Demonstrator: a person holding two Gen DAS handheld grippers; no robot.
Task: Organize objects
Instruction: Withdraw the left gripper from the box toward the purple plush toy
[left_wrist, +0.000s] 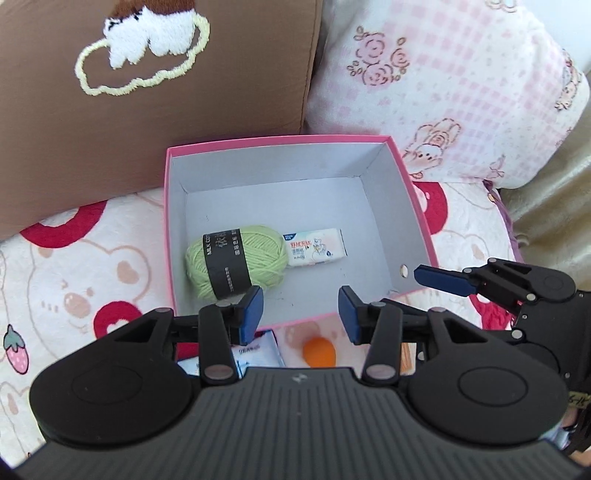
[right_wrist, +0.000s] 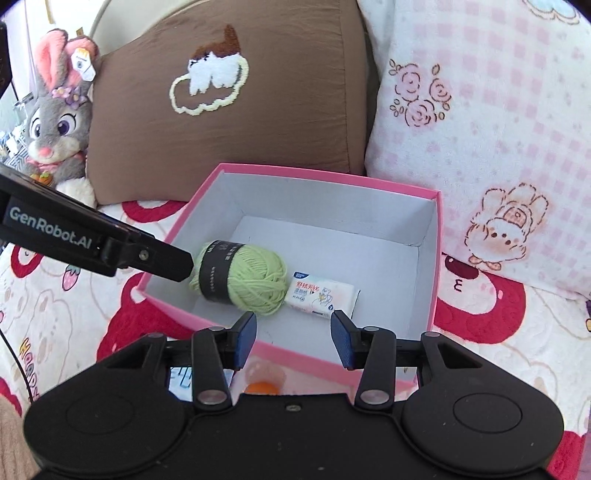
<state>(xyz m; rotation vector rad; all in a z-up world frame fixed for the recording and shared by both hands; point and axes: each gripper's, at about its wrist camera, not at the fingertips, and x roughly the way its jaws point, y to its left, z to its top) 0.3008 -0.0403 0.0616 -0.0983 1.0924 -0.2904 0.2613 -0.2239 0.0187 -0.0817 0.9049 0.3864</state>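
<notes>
Plush rabbit (right_wrist: 55, 110) sits at the far left edge of the bed cover (left_wrist: 74, 266), against the brown cushion (left_wrist: 155, 110). Pink checked pillow (left_wrist: 443, 81) leans to the right of the cushion. Pink box (left_wrist: 170, 221), lid off, rests on the cover in front of both, white inside.

In the box, near its left wall toward the front: green yarn ball (left_wrist: 236, 262) with a black paper band, lying on its side. Just beside it on the right, touching or nearly touching, a small white tissue pack (left_wrist: 317, 248), flat on the box floor.

Left gripper (left_wrist: 301, 310) hovers over the box's front edge, blue pads (left_wrist: 251, 310) spread apart, nothing between them. Right gripper (right_wrist: 293, 339) same pose over the front right part of the box, fingers wide, empty; in the left view one blue fingertip of it reaches the box's right front corner.

Outside the box, on the cover just in front of its front wall: orange ball (left_wrist: 319, 351), and left of it a blue-white packet (left_wrist: 258, 350), mostly hidden by the left gripper.
</notes>
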